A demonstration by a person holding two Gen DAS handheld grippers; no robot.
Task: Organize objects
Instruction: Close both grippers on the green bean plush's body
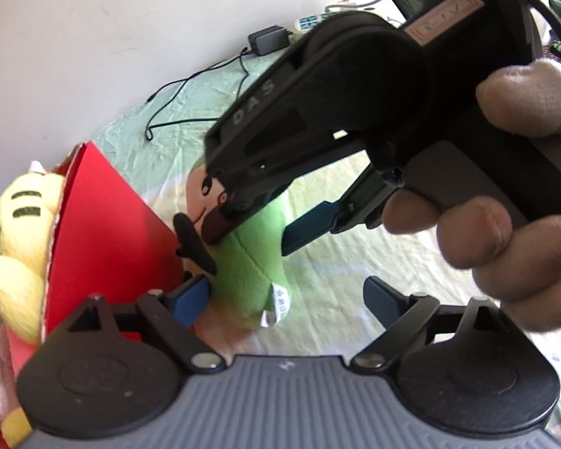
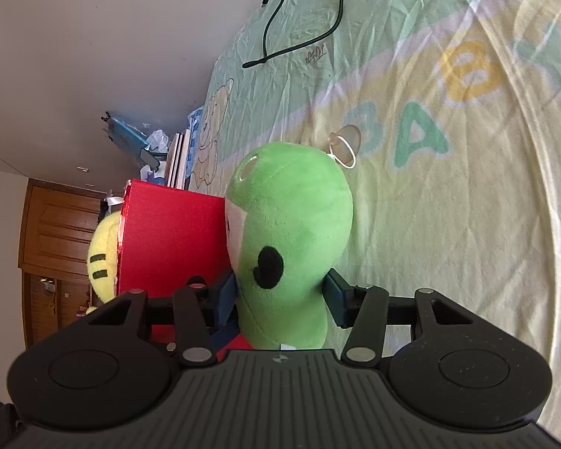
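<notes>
The green plush toy (image 2: 291, 247) lies on the bed sheet (image 2: 448, 205) right beside the red box (image 2: 172, 239), pinched around its soft, light, squashy middle by the right gripper (image 2: 280, 299), while the left gripper (image 1: 286, 299) hovers near it with fingers spread.

green plush toy (image 2: 291, 239), red box (image 2: 172, 239), yellow plush (image 2: 103, 258)
</notes>
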